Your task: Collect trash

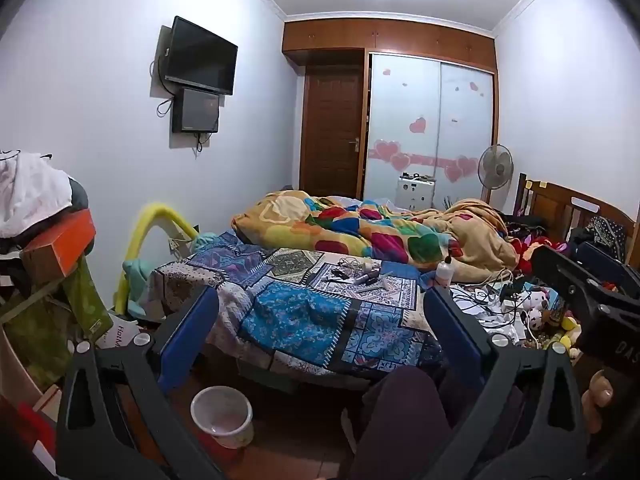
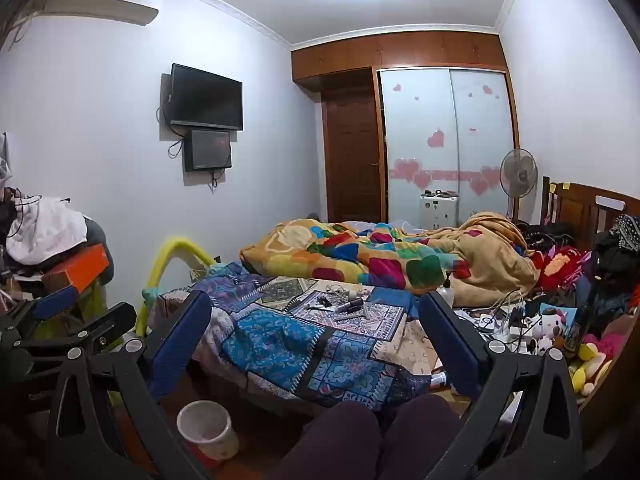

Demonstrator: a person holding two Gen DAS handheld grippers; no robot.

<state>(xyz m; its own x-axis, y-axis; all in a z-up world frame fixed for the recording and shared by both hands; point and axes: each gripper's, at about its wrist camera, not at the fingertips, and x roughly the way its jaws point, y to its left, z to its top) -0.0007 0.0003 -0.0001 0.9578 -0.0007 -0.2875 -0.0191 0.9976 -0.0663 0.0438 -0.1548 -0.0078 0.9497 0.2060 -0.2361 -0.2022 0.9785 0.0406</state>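
Both claws stand spread wide and hold nothing: the left claw (image 1: 320, 332) and the right claw (image 2: 316, 340) hover side by side above the person's knees (image 2: 360, 432), aimed slightly downward at the bed (image 2: 280, 340).

The step in hand looks like choosing a first piece of trash. The likely candidates are the small scattered items (image 1: 360, 276) lying on the patterned bedspread, far of both claws and roughly centred between each claw's fingers. A white pump bottle (image 1: 444, 272) stands just right of them, near the tangled cables (image 1: 492, 296).

The bin (image 1: 222, 414) sits on the floor, near and to the left, below the left claw.

To do this well, send one claw forward over the bedspread, pick a single loose piece, and avoid the cables and the bottle.
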